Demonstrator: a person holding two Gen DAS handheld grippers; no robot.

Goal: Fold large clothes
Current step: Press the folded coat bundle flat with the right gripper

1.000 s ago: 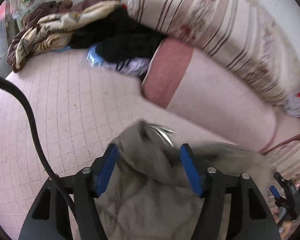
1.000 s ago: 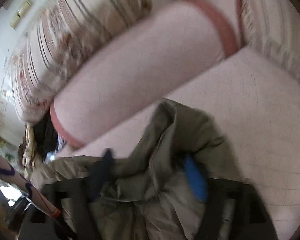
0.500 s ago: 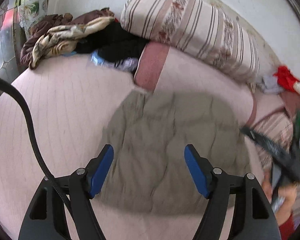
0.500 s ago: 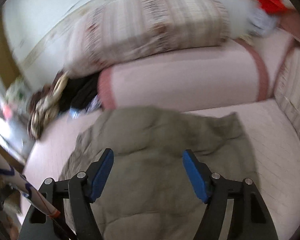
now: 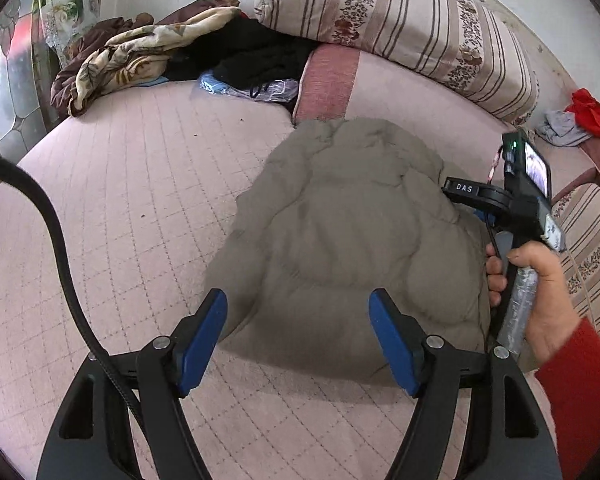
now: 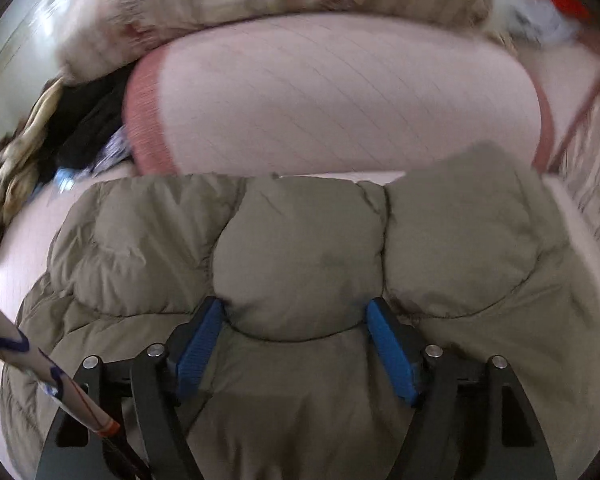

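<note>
A puffy olive-grey quilted jacket [image 5: 352, 236] lies spread on the pink quilted bed [image 5: 132, 184], its far end against a pink bolster [image 5: 400, 92]. My left gripper [image 5: 298, 336] is open and empty, hovering above the jacket's near edge. My right gripper [image 6: 296, 344] is open, its blue fingers [image 6: 388, 352] pressed down into the jacket [image 6: 300, 252] on either side of a puffed panel, not closed on it. The right gripper also shows in the left wrist view [image 5: 480, 196], held by a hand at the jacket's right side.
A striped floral pillow [image 5: 400, 20] rests on the bolster. A heap of blankets and dark clothes [image 5: 160, 48] lies at the far left of the bed, with a plastic bag [image 5: 248, 86]. Red and grey cloths [image 5: 580, 120] sit at the far right. A black cable [image 5: 60, 248] hangs left.
Both grippers let go of the jacket, which now lies spread flat on the bed. The left gripper pulled back above the near edge; the right gripper came down onto the jacket.
</note>
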